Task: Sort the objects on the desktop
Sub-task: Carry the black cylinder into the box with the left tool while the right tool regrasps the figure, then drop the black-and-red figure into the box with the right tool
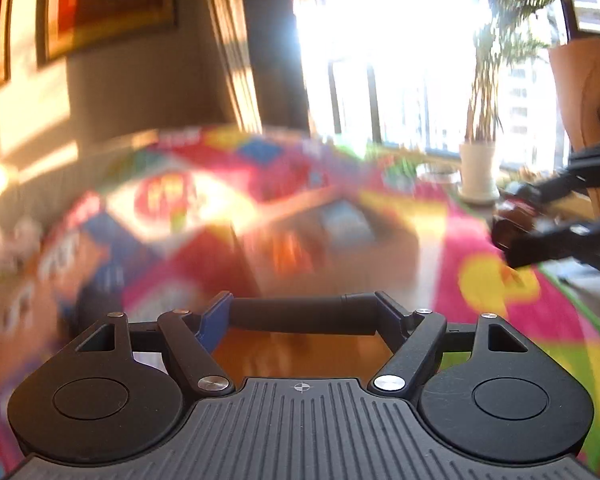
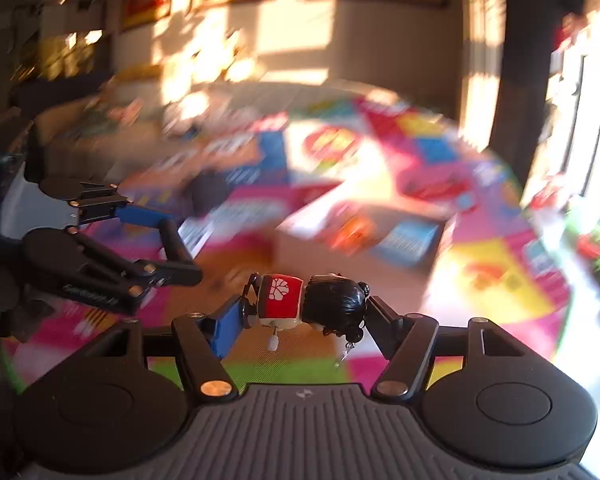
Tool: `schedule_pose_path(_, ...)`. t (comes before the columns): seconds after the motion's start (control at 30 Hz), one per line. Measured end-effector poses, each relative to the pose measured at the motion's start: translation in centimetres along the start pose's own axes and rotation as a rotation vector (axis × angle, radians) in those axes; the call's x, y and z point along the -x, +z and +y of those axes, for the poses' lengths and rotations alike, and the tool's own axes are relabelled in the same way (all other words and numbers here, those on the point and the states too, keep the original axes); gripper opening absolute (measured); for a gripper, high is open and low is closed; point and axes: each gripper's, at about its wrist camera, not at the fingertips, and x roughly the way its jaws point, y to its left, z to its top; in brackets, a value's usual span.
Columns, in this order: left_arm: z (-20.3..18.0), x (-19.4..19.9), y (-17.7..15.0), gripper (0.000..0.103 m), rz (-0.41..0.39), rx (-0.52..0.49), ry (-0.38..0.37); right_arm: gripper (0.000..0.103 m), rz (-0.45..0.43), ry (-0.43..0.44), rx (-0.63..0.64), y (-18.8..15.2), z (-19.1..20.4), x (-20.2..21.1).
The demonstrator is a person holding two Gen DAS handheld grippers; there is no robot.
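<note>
Doll lies sideways, clamped between right gripper fingers.

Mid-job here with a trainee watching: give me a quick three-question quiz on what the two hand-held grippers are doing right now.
1. True or false: the right hand-held gripper is shut on a doll with black hair and a red body.
2. What does the left hand-held gripper hold?
A. a marker
B. a cup
C. nothing
3. Fill in: in the right wrist view, the doll lies ______ between the fingers, head toward the right finger.

Key: 1 true; 2 A; 3 sideways
</note>
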Motion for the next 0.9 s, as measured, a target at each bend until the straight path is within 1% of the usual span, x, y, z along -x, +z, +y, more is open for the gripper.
schedule_pose_path(0.07, -0.1, -2.7, 2.3, 0.080, -0.035, 0.005, 0.011, 0.066, -0.039, -0.047, -0.020, 0.9, -1.5, 0.3)
schedule_pose_path(0.13, 0.1, -5.2, 4.3, 0.081, -0.068, 0.044, 0.019, 0.066, -0.063, -0.080, -0.038, 1.7, -2.8, 0.2)
schedule_pose_path(0.2, 0.5, -7.7, 6.0, 0.087, -0.091, 0.081, 0.034, 0.066, -0.074, -0.108, -0.048, 2.2, -3.8, -0.1)
schedule_pose_path(0.23, 0.6, -8.5, 6.7, 0.094, -0.094, 0.090, 0.049, 0.066, -0.075, -0.124, -0.049, 2.5, -4.2, -0.3)
schedule_pose_path(0.3, 1.1, -9.1, 6.5, 0.095, -0.086, 0.111, 0.062, 0.066, -0.077, -0.152, -0.053, 2.9, -5.0, -0.8)
schedule_pose_path(0.37, 1.6, -8.5, 4.8, 0.097, -0.056, 0.118, 0.053, 0.066, -0.074, -0.168, -0.058, 3.0, -5.8, -1.3)
schedule_pose_path(0.43, 1.9, -7.3, 1.9, 0.098, 0.000, 0.117, 0.068, 0.066, -0.063, -0.171, -0.066, 3.1, -6.5, -2.2)
schedule_pose_path(0.5, 2.4, -6.2, -1.1, 0.098, 0.077, 0.130, 0.084, 0.066, -0.040, -0.157, -0.081, 3.3, -7.1, -3.7)
schedule_pose_path(0.6, 3.2, -4.4, -5.3, 0.098, 0.173, 0.175, 0.076, 0.066, 0.005, -0.112, -0.114, 4.1, -7.6, -7.1)
schedule_pose_path(0.7, 4.0, -2.3, -7.9, 0.100, 0.218, 0.202, 0.098, 0.066, 0.056, -0.062, -0.154, 5.5, -7.7, -11.5)
schedule_pose_path(0.73, 4.3, -1.7, -8.2, 0.100, 0.223, 0.202, 0.106, 0.066, 0.062, -0.057, -0.158, 6.1, -7.6, -13.0)
schedule_pose_path(0.8, 5.0, -0.7, -8.9, 0.100, 0.226, 0.213, 0.128, 0.066, 0.054, -0.081, -0.149, 7.8, -7.4, -16.0)
schedule_pose_path(0.83, 5.5, -0.4, -9.0, 0.101, 0.230, 0.227, 0.136, 0.068, 0.027, -0.109, -0.142, 8.7, -7.4, -17.4)
schedule_pose_path(0.87, 6.0, -0.2, -9.2, 0.101, 0.234, 0.240, 0.145, 0.073, -0.005, -0.134, -0.141, 9.5, -7.6, -18.6)
schedule_pose_path(0.9, 6.4, 0.0, -9.4, 0.101, 0.237, 0.252, 0.161, 0.086, -0.010, -0.146, -0.149, 10.3, -7.9, -19.9)
